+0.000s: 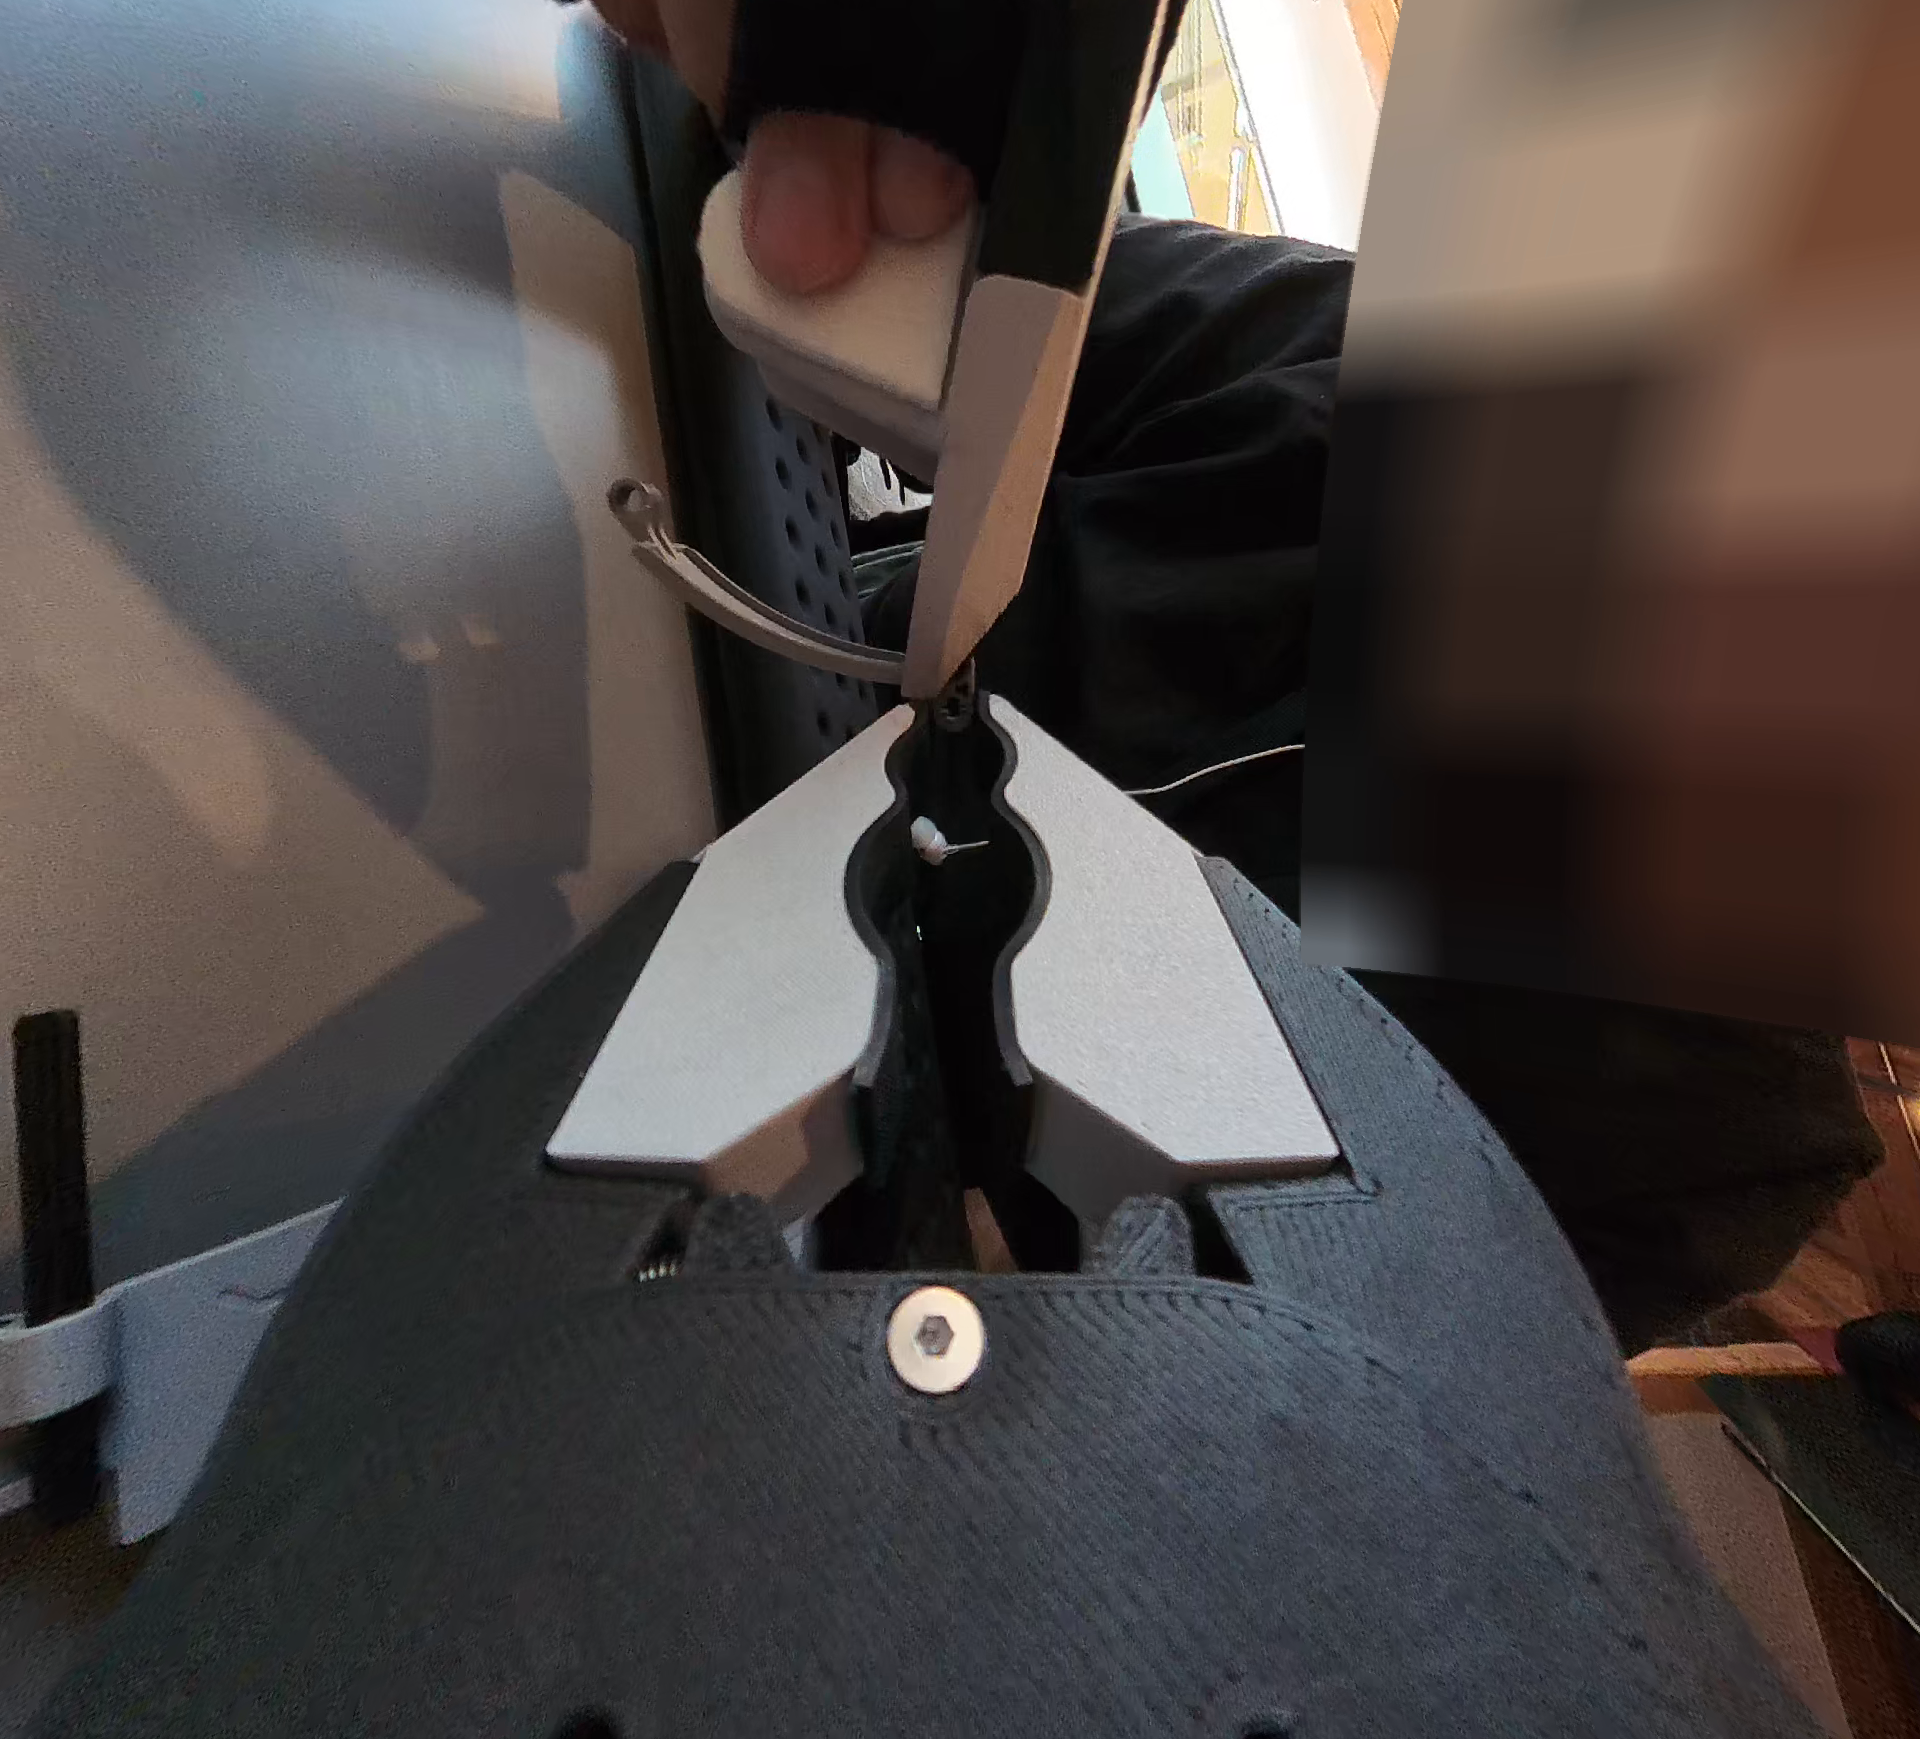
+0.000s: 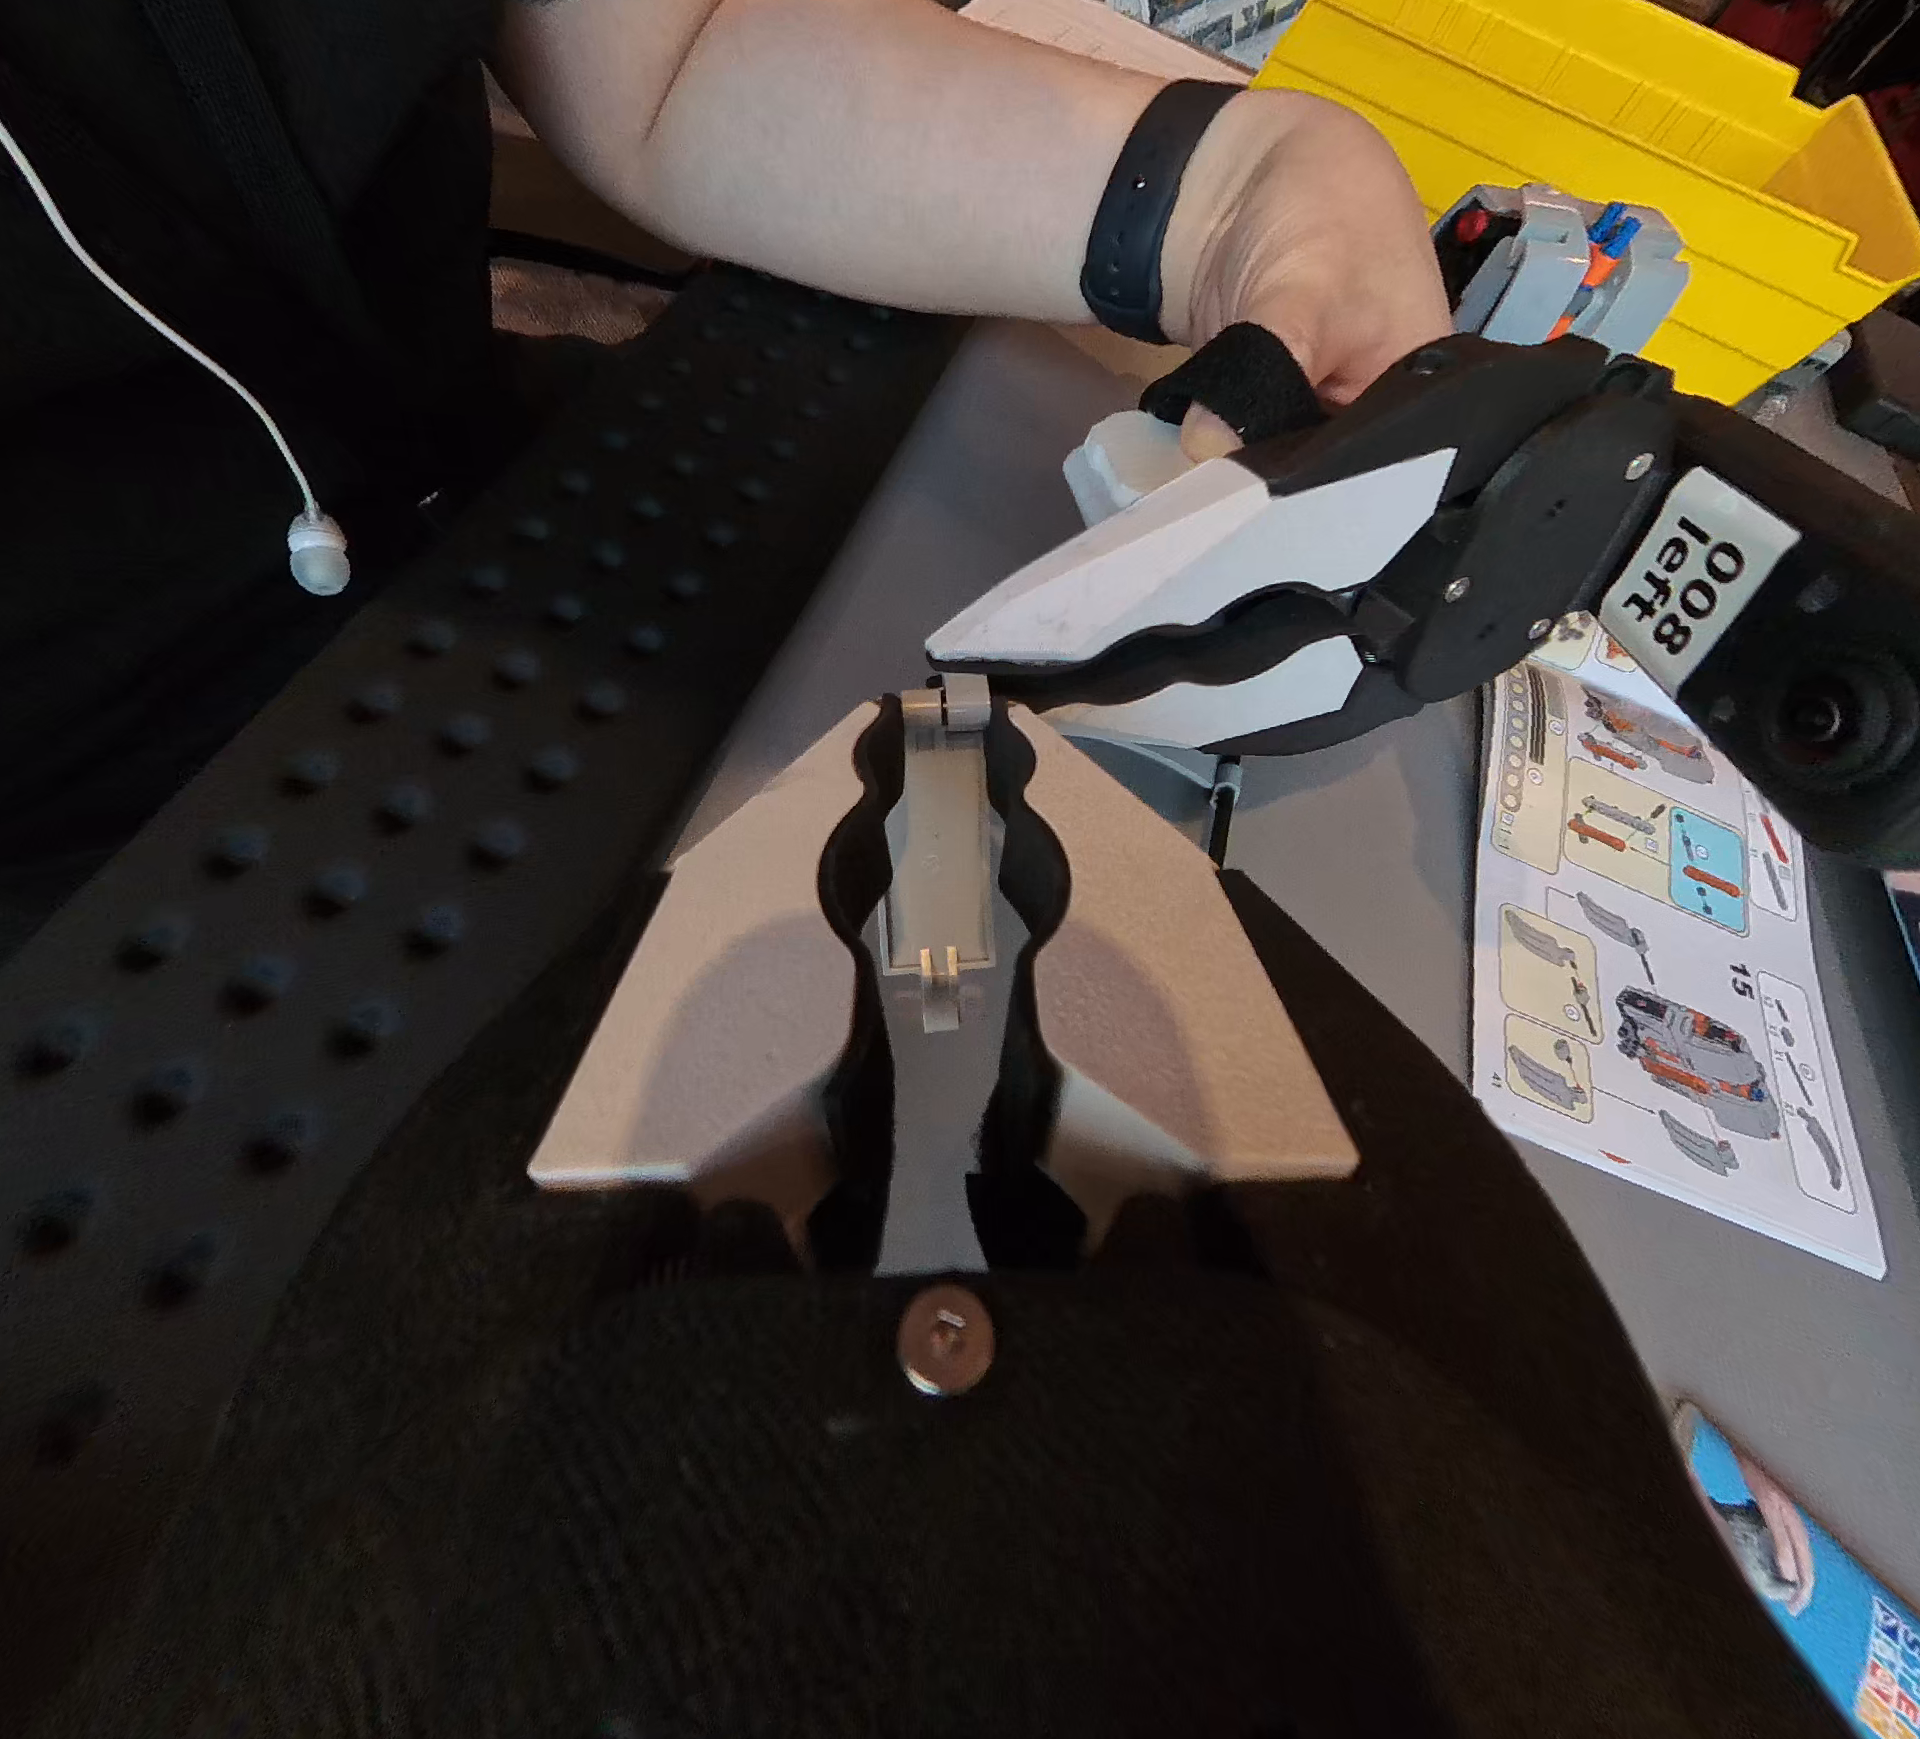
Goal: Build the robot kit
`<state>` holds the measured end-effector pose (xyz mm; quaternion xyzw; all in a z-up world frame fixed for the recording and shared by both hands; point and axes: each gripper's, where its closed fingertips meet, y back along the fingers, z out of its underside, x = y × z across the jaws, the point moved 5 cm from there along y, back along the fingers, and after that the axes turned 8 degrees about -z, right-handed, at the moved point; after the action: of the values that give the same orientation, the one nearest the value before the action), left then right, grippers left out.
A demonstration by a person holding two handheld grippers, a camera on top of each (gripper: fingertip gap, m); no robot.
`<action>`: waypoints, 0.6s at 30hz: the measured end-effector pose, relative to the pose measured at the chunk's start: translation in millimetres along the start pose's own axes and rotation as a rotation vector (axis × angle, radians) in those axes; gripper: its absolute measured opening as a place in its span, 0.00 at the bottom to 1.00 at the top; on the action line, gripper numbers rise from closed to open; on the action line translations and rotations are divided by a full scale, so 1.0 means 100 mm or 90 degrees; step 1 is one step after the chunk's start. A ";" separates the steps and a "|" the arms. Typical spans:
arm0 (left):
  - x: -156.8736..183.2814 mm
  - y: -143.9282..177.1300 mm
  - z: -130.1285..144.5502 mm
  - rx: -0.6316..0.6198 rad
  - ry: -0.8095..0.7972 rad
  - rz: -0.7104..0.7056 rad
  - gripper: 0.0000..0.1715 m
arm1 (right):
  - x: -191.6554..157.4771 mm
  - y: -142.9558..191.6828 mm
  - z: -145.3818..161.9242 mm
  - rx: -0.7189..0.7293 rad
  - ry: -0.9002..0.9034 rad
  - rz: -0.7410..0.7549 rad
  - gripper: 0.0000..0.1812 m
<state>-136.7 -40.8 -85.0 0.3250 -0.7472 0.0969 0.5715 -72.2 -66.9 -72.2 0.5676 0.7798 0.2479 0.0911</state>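
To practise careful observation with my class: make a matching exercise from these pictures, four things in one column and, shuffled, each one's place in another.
Things
A. grey panel
B. yellow bin
C. instruction booklet
D. white earbud

Places
1. lying flat on the table
2. hanging on a cord against dark clothing
3. between the fingers of the right gripper
4. beyond the left gripper, top right

Pairs: A-3, B-4, C-1, D-2

Small black part (image 1: 954, 710) at left hand-held gripper (image 1: 940, 713) tips: too small to identify. Mosaic patch covers right side of left wrist view. Yellow bin (image 2: 1558, 89) cut by frame edge. Grey panel (image 2: 935, 858): lower end hidden inside right hand-held gripper (image 2: 943, 713).
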 end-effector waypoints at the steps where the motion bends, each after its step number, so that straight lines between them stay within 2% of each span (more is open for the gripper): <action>1: 0.00 -0.01 0.01 -0.007 -0.002 -0.004 0.03 | -0.01 -0.01 0.00 -0.012 0.010 -0.001 0.08; 4: -0.03 -0.05 0.04 -0.026 0.000 -0.016 0.03 | -0.04 -0.05 0.02 -0.028 0.013 -0.015 0.08; 8: -0.10 0.01 0.02 -0.005 0.024 -0.033 0.03 | 0.04 -0.06 0.11 -0.005 -0.062 -0.023 0.08; 18: -0.08 -0.09 0.06 -0.038 0.024 -0.022 0.03 | -0.06 -0.08 0.09 -0.012 -0.007 -0.050 0.08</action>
<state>-134.7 -47.9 -96.2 0.3187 -0.7330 0.0707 0.5968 -72.9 -71.7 -84.3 0.5372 0.7984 0.2486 0.1105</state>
